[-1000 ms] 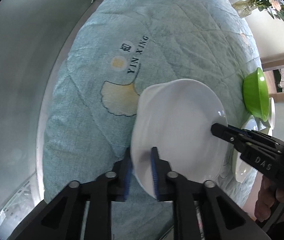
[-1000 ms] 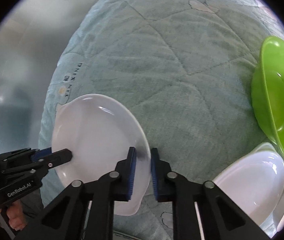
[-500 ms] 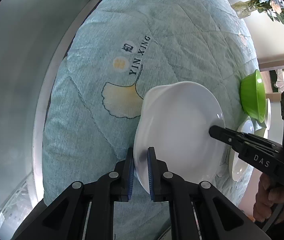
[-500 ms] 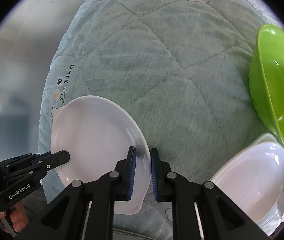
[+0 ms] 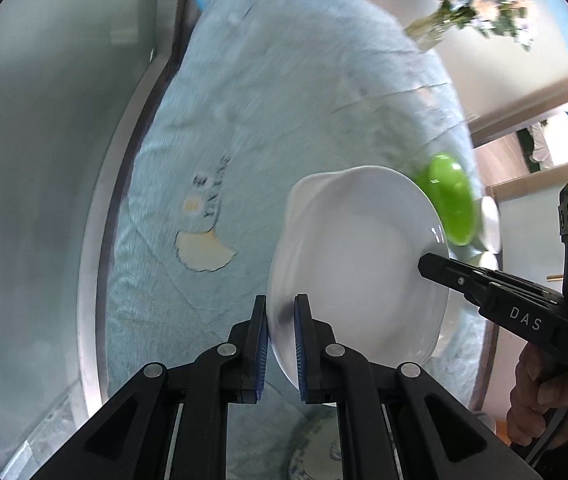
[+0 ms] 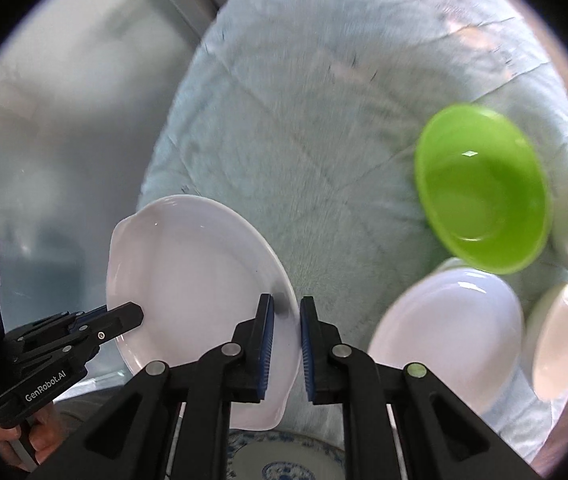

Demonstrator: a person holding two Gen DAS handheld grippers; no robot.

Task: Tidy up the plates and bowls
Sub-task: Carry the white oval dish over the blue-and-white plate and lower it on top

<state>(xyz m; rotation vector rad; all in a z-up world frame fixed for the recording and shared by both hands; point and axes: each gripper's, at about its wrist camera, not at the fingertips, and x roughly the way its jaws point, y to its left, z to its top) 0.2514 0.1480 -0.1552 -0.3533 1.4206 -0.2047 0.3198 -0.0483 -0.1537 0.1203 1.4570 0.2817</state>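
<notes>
We're gripping the white plate (image 5: 356,264) with both tools: left gripper (image 5: 280,320) pinching its rim at 6 o'clock, right gripper (image 6: 284,320) clamping the opposite edge. Only our right view is showing the green bowl (image 6: 484,200) fully, white dishes (image 6: 444,332) at 4 o'clock

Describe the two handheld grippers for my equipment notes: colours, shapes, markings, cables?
Both are black plastic with angular linkage arms, silver pivot screws and blue ribbed pads inside the fingers. The right gripper reads "DAS" in white; the left gripper reads "GenRobot.AI". Each has a black block with round sensor holes, and a dark cable hangs by the right hand. No sleeve is clearly visible.
</notes>
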